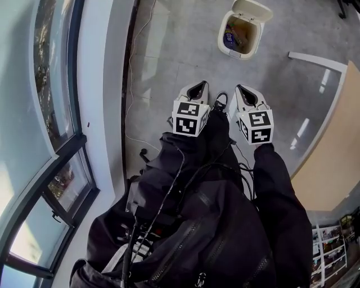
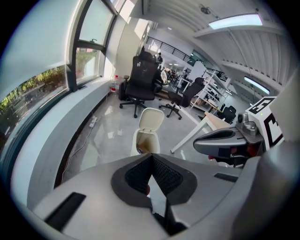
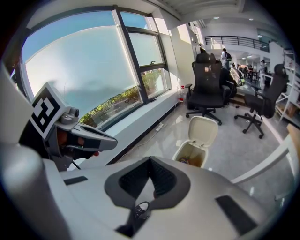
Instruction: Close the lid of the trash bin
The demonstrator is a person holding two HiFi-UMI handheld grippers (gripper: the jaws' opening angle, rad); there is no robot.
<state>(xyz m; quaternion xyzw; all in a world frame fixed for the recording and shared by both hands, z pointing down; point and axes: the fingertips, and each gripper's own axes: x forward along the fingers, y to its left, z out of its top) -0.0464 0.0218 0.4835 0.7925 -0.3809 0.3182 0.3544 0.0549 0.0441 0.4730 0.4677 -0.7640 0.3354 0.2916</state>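
Note:
A cream trash bin (image 1: 241,35) stands on the grey floor ahead of me, its lid (image 1: 252,9) tipped up and back, with some rubbish showing inside. Both grippers hang side by side at waist height, well short of the bin. My left gripper (image 1: 199,85) is shut and holds nothing, and so is my right gripper (image 1: 243,89). The left gripper view has the bin (image 2: 146,138) straight beyond the closed tips (image 2: 151,156). From the right gripper view, the bin (image 3: 192,153) and its raised lid (image 3: 203,129) sit ahead and slightly right of the tips (image 3: 151,160).
A window wall with a low sill (image 1: 98,84) runs along the left, with a cable (image 1: 133,67) on the floor beside it. A white table frame (image 1: 318,61) and a wooden tabletop (image 1: 337,146) stand to the right. Black office chairs (image 2: 140,82) are behind the bin.

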